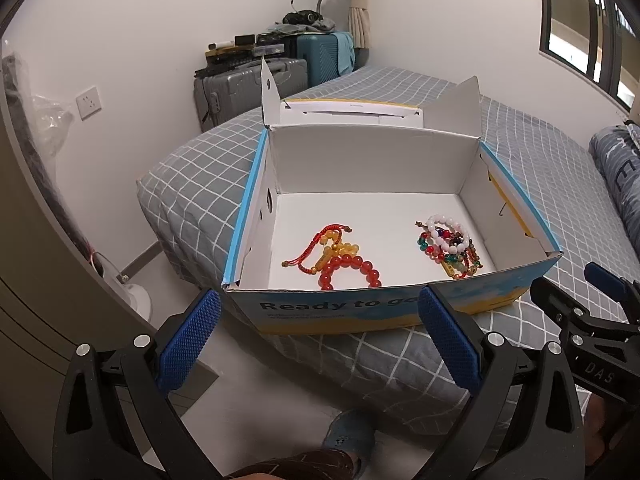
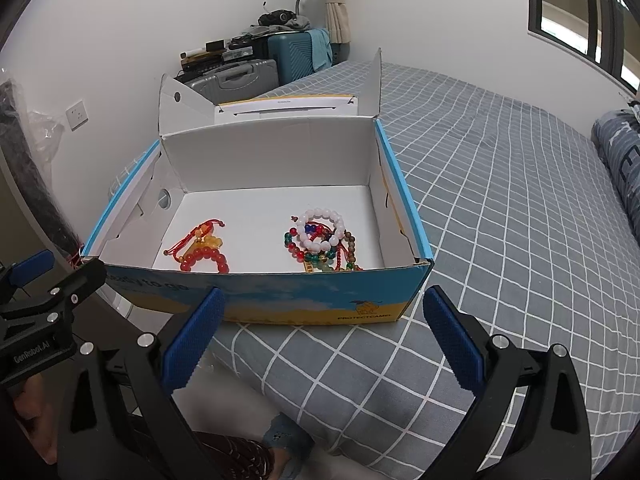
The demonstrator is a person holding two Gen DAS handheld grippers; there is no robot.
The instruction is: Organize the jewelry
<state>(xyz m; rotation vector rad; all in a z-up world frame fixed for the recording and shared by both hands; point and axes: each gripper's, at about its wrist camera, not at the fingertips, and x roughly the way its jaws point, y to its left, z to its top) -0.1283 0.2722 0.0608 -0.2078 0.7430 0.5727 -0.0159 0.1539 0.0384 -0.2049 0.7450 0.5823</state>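
Observation:
An open blue and yellow cardboard box sits on the corner of a bed. On its white floor at the left lies a pile of red and amber bead bracelets. At the right lies a pile with a white bead bracelet and multicoloured ones. My left gripper is open and empty, in front of the box's near wall. My right gripper is open and empty, also in front of the near wall. Each gripper shows at the edge of the other's view.
The bed has a grey checked sheet. Suitcases with clutter and a blue lamp stand against the far wall. A folded blue blanket lies at the right. A person's foot in a slipper is on the floor below.

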